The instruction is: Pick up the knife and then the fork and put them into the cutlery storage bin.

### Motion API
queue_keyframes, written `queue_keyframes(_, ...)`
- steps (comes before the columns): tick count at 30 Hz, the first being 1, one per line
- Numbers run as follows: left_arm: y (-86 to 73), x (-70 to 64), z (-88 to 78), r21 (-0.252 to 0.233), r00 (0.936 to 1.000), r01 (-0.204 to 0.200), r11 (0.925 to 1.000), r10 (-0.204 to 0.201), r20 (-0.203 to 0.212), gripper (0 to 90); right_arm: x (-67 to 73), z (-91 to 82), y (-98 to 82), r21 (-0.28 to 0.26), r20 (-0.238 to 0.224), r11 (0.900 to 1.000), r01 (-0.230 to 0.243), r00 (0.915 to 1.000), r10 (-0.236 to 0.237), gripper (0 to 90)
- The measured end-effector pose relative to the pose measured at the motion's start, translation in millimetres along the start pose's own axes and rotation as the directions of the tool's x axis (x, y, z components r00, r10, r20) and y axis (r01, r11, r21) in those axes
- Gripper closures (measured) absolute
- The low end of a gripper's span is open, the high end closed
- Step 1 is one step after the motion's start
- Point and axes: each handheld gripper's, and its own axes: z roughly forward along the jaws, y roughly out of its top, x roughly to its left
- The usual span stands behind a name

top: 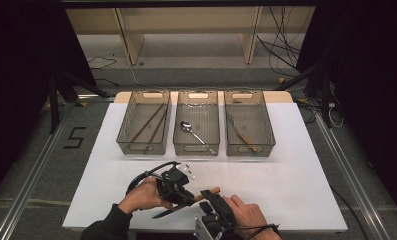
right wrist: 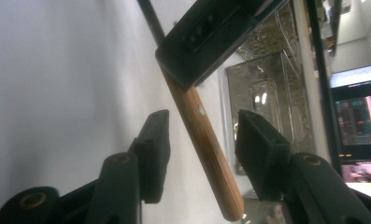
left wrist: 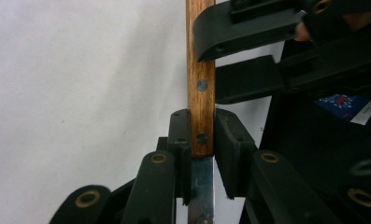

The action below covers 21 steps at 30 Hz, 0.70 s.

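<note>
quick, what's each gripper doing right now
left gripper: shut on the knife, near the blade.
right gripper: open, jaws either side of the wooden handle, not touching.

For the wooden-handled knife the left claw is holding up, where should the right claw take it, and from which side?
On the free end of the wooden handle, coming in from that end. The knife is held off the table by the left claw, clamped where handle meets blade. The handle is straight and flat-sided, and already lies between the right claw's open jaws, not yet pressed.
</note>
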Motion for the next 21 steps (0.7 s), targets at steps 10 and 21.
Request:
queue_keyframes(10,1.8,-3.4,-0.5,0.006,0.9999,-0.010,0.9999,0.010,0.011,76.7,8.8,5.1,1.1,0.027,0.054,0.996,0.085,0.9948,-0.086,64.4)
queue_keyframes(21,1.9,-3.1,0.7,0.009,0.9998,0.001,1.0000,-0.001,0.022,76.6,15.0,6.7,0.8,0.027,0.080,0.984,0.179,0.9804,-0.180,76.9)
